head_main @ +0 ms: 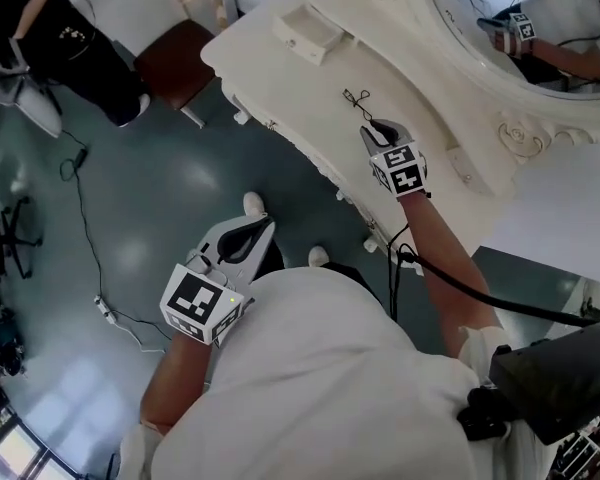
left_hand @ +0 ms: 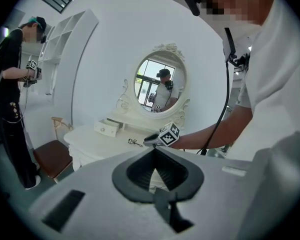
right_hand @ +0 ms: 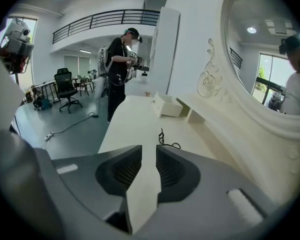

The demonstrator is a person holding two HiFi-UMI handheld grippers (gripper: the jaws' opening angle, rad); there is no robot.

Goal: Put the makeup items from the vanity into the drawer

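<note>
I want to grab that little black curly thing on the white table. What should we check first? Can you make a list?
1. Right gripper jaws apart with nothing between them: ok.
2. Black makeup tool lies just ahead of those jaws: ok.
3. Bare vanity top around the tool, nothing else crowding it: ok.
4. Left gripper out of the way: ok, it is shut, empty and held back from the vanity.
5. Small drawer on the vanity top open enough to drop the tool in: cannot tell.
</note>
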